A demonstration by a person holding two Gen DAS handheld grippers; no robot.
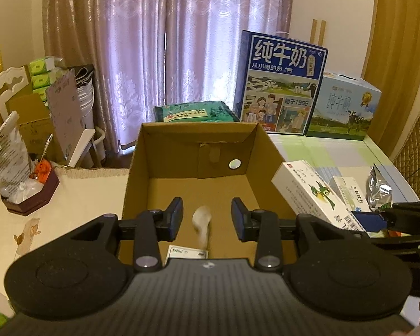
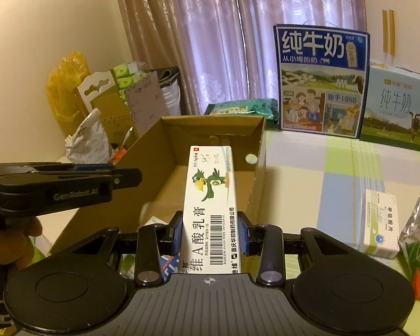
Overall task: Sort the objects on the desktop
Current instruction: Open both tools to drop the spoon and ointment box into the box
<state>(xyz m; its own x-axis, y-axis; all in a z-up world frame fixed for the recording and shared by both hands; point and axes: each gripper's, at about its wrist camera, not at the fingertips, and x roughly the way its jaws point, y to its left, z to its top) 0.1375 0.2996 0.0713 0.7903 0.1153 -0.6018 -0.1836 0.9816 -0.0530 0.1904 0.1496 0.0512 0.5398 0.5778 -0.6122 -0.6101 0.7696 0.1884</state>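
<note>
Landmark: cardboard box (image 1: 196, 151), open-topped, the sorting bin
Left gripper (image 1: 207, 215): jaws spread wide, empty, above the box's near end; blurred white spoon (image 1: 201, 221) below them inside, likely just dropping
Right gripper (image 2: 210, 232): clamped on ointment carton (image 2: 210, 196), held lengthwise over the box's right wall for a clean drop
Still outside, right of box: small medicine box (image 2: 380, 224), foil pouch (image 2: 417, 232)

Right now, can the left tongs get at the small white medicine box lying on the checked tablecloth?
Probably not directly: the small white medicine box lies right of the right tongs, which hold the long parrot box between it and the open left tongs.
</note>
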